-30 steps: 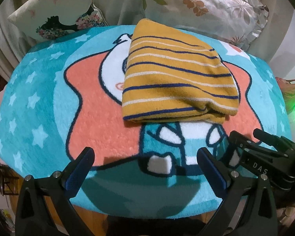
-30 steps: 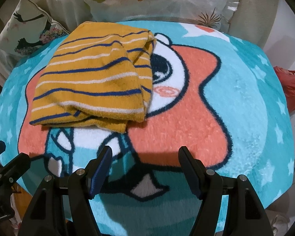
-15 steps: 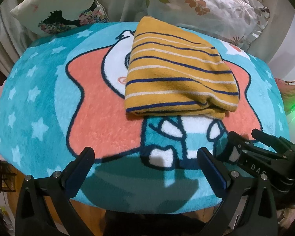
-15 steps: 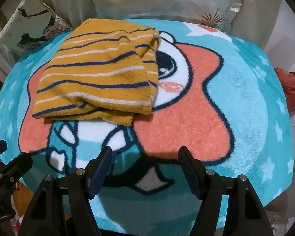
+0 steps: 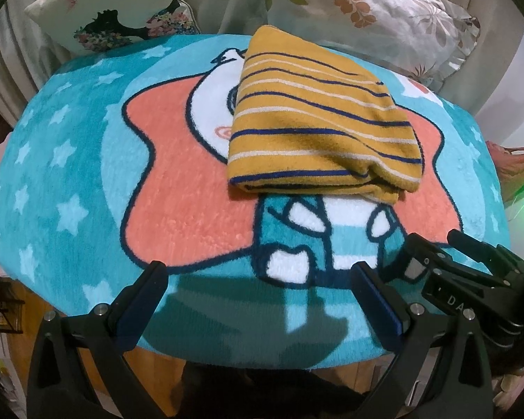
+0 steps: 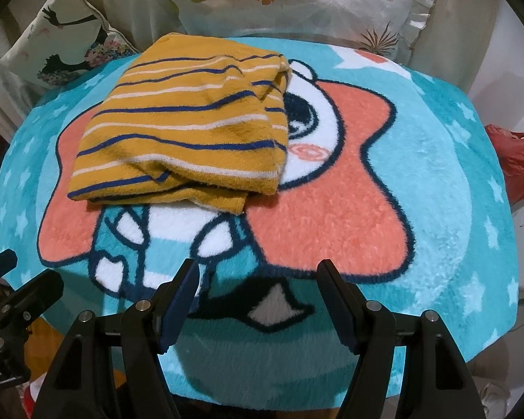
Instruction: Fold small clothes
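Two grippers: both empty, held back at the mat's near edge.
Left wrist view: left gripper (image 5: 258, 296) spread wide; striped garment (image 5: 323, 124) folded mid-mat (image 5: 70, 174), likely done.
Right wrist view: right gripper (image 6: 258, 293) spread; garment well apart.

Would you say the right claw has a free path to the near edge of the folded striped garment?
Probably yes: the right claw is open, and only bare blanket lies between it and the striped garment; nothing blocks the way.
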`<state>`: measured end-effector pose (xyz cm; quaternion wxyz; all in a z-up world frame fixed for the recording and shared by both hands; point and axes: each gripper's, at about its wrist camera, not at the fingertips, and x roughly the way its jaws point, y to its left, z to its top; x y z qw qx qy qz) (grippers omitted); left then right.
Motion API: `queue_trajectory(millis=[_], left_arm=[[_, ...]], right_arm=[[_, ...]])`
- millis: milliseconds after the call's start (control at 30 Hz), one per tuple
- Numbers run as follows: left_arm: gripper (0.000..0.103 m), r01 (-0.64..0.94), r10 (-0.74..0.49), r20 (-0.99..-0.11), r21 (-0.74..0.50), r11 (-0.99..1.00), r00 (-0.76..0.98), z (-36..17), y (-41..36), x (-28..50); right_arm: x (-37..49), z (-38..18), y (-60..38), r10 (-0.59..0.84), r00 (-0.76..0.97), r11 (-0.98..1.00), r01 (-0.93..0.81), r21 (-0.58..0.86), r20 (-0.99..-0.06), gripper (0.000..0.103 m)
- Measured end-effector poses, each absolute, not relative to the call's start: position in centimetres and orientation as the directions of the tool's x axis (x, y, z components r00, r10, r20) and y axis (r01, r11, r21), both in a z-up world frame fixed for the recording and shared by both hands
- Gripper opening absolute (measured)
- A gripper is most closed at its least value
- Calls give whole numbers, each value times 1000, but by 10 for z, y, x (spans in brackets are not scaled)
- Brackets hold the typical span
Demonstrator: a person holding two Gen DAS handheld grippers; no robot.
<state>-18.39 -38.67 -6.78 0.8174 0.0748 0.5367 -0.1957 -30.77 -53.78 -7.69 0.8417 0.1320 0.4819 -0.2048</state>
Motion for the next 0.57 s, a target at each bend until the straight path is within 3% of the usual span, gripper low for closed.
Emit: queue_trajectory(millis=[567], left_arm=[[103,396,-235,-911,-89,914,338,-68,-387,-184]], right_arm=[[-308,-72,-535,-212,473,893,449,26,-855,73]])
